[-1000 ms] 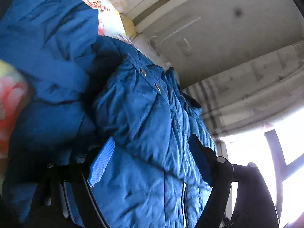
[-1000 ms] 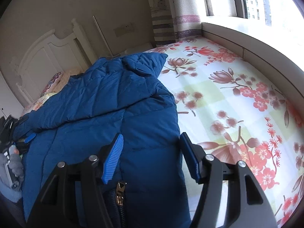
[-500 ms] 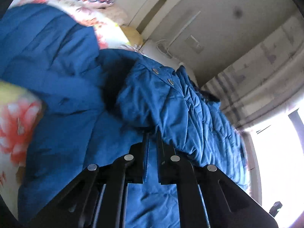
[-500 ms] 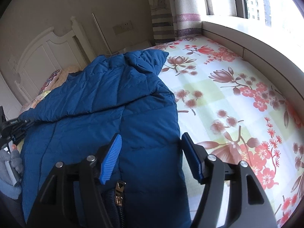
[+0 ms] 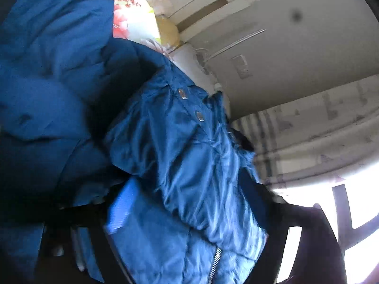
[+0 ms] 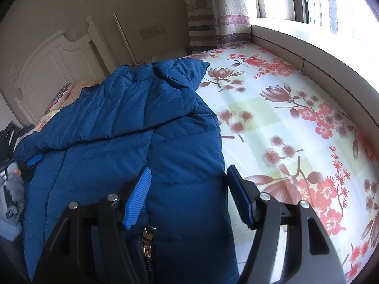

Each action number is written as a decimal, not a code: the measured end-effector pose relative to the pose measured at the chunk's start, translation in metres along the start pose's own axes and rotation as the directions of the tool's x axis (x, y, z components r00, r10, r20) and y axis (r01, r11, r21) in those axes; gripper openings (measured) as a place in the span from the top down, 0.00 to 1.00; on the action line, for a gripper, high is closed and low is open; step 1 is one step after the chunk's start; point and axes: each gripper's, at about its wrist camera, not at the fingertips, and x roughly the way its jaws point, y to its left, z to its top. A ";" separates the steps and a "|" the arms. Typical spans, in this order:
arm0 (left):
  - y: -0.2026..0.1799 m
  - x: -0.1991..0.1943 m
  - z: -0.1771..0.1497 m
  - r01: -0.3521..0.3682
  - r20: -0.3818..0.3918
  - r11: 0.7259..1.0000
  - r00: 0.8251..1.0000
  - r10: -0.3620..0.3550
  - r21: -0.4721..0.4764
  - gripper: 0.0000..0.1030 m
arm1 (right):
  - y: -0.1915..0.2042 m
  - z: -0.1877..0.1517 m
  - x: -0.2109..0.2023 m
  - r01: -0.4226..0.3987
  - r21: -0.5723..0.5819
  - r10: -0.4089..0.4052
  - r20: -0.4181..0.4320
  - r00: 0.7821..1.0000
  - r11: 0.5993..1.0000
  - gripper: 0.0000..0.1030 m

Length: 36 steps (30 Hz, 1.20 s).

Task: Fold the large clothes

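Right gripper (image 6: 187,196): black angular plastic fingers with triangular cut-outs, silver round pivot screws, ribbed bright-blue pads (image 6: 138,197); left gripper (image 5: 187,210): same black frame and blue ribbed pads, motion-blurred, details mostly unreadable.

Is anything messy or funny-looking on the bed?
Yes: the blue puffy jacket lies rumpled on the flowery bedsheet, bunched into uneven folds with one corner sticking up near the headboard. Nothing looks torn or spilled.

Jacket (image 6: 132,127): quilted blue cloth with a slight sheen; metal snaps (image 5: 200,116) and zipper pull (image 6: 147,246). Bedsheet (image 6: 284,118): matt floral cloth. Gripper pads (image 6: 138,198): ribbed blue plastic. Headboard (image 6: 59,66): painted white wood.
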 end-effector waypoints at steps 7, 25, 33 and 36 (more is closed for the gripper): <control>-0.004 -0.040 -0.017 -0.039 0.087 0.995 0.996 0.031 0.089 0.81 | -0.002 0.000 -0.001 -0.006 0.009 0.006 0.009 1.000 1.000 0.36; -0.085 -0.069 -0.021 -0.417 0.328 0.748 0.903 0.277 0.516 0.12 | 0.052 0.056 0.012 0.008 -0.135 0.000 0.059 0.998 0.991 0.35; -0.063 0.020 -0.055 -0.465 0.221 0.566 0.867 0.446 0.681 0.11 | 0.104 0.070 0.094 0.008 -0.326 -0.051 -0.122 0.991 0.945 0.29; -0.058 0.025 -0.057 -0.456 0.206 0.576 0.871 0.446 0.679 0.11 | 0.103 0.074 0.093 -0.029 -0.339 -0.025 -0.153 0.988 0.941 0.26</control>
